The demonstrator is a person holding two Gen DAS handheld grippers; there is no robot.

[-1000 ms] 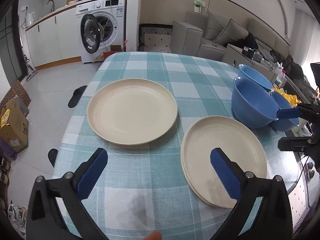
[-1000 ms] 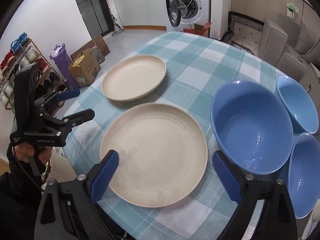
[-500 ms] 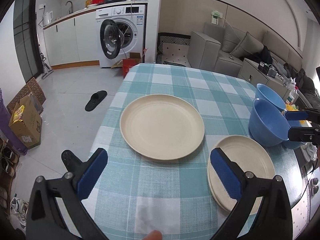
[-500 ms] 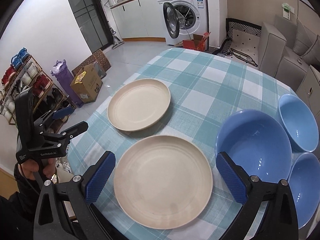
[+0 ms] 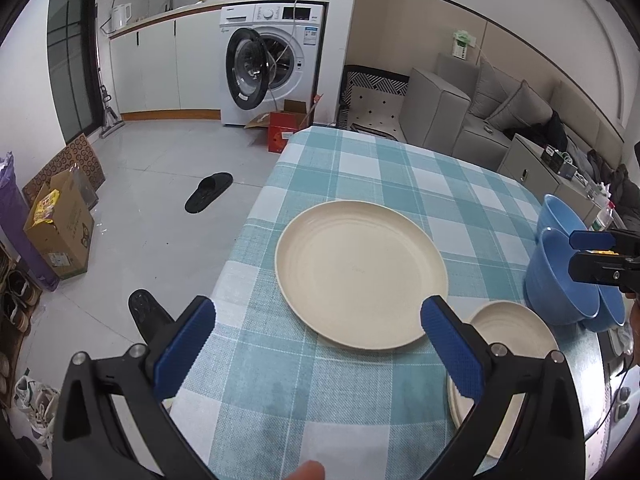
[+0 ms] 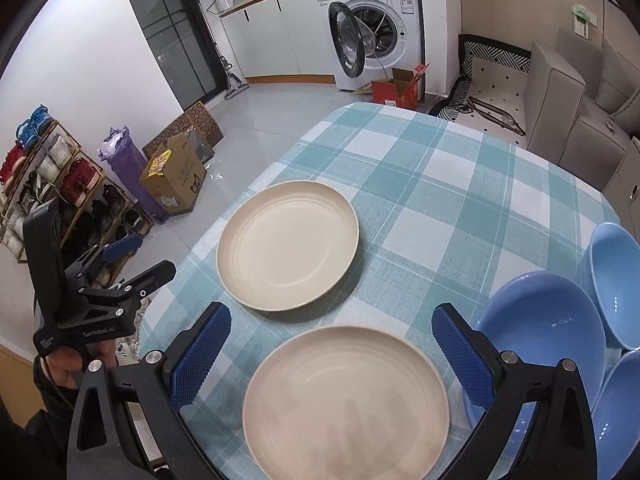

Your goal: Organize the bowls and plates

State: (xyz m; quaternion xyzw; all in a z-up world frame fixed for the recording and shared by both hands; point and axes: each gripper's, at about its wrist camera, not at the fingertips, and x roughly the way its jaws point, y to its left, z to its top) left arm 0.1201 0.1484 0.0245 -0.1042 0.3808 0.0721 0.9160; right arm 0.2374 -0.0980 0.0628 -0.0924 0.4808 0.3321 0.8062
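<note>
A single cream plate (image 5: pixel 360 272) (image 6: pixel 288 244) lies on the teal checked tablecloth (image 5: pixel 400 176). Nearer the front edge sits a stack of cream plates (image 5: pixel 516 340) (image 6: pixel 344 400). To the right stand three blue bowls: a large one (image 6: pixel 540 328) (image 5: pixel 560 280), one behind it (image 6: pixel 616 280), and one nearer (image 6: pixel 616 412). My left gripper (image 5: pixel 316 312) (image 6: pixel 144 260) is open and empty, held off the table's left front corner. My right gripper (image 6: pixel 332 314) (image 5: pixel 578 254) is open and empty, above the front of the stack.
The table's left edge (image 5: pixel 256 216) drops to a tiled floor with black slippers (image 5: pixel 208 198). A cardboard box (image 6: pixel 176 180), a shoe rack (image 6: pixel 48 184), a washing machine (image 5: pixel 272 64) with its door open and a grey sofa (image 5: pixel 460 120) surround the table.
Both grippers have drawn back and up from the table, so the plates and bowls look smaller. The left one has swung toward the single plate. Nothing was taken hold of.
</note>
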